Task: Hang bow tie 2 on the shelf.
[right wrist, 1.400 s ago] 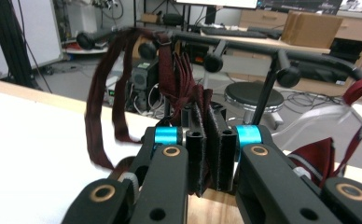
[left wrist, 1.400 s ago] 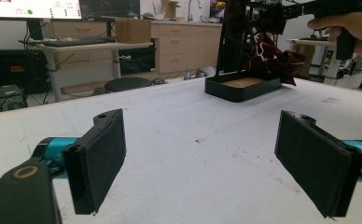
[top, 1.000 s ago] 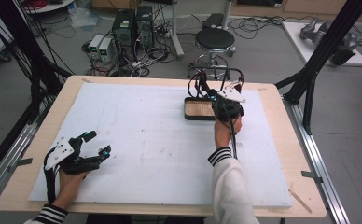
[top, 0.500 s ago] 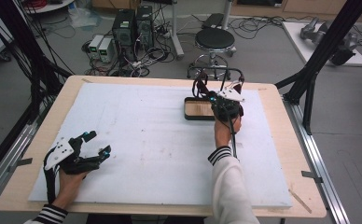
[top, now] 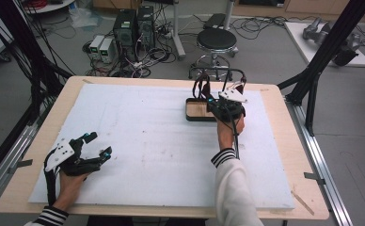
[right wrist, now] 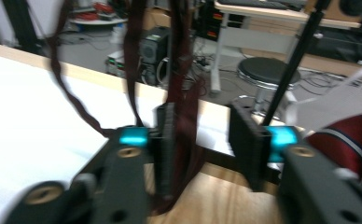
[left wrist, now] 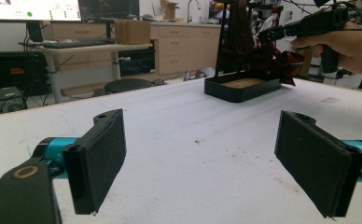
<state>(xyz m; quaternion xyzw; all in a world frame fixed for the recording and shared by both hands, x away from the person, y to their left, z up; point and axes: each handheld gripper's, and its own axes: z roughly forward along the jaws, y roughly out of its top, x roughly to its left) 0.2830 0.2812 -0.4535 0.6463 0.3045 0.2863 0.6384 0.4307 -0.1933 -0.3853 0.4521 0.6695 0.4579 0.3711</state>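
Dark-red straps [right wrist: 181, 70] dangle over black tray [top: 197, 115] near table's far edge; our right claw [top: 213, 104] just opening, straps between jaws, unpinched. Left claw [top: 96, 146] released. We lift clear slowly.

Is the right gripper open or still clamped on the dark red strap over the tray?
Open. The right gripper has just been opening; a gap shows between its pads, the strap hanging against one, above the tray.

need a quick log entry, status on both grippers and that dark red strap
Left gripper open, idle at near left. Right gripper over black tray with wooden floor, jaws just opening, dark red strap hanging by one pad. Nothing in the way.
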